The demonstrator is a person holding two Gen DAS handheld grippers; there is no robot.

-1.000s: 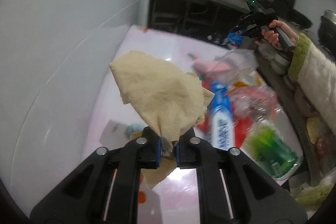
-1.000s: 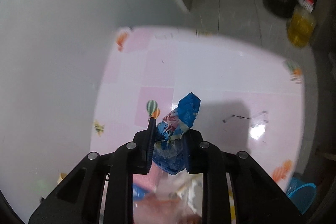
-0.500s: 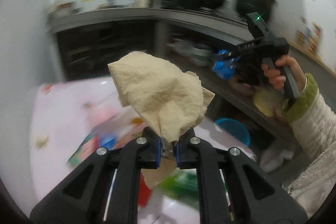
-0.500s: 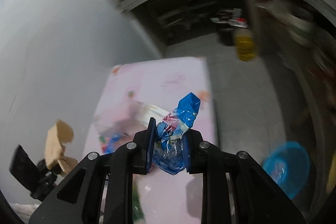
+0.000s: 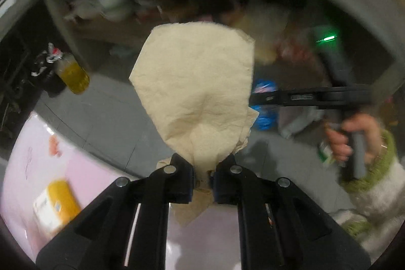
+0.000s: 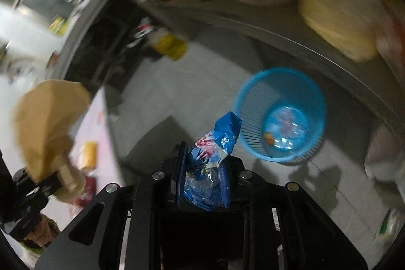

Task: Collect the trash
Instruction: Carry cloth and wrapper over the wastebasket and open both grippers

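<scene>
Both grippers swung off the table toward the blue basket (image 6: 279, 115); left jaws pinch tissue (image 5: 197, 92); right jaws pinch wrapper (image 6: 215, 151).

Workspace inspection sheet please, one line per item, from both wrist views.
Surface: pink table, edge only.
Job's things: tan paper napkin and blue wrapper, both held; blue mesh bin on the floor, scraps inside.
Clutter: yellow packet on the table.
Grippers: left tool shut on the napkin; right tool shut on the wrapper, near the bin.
Cables: nothing seen.
Surroundings: grey floor, oil bottle, blurred shelves.
</scene>
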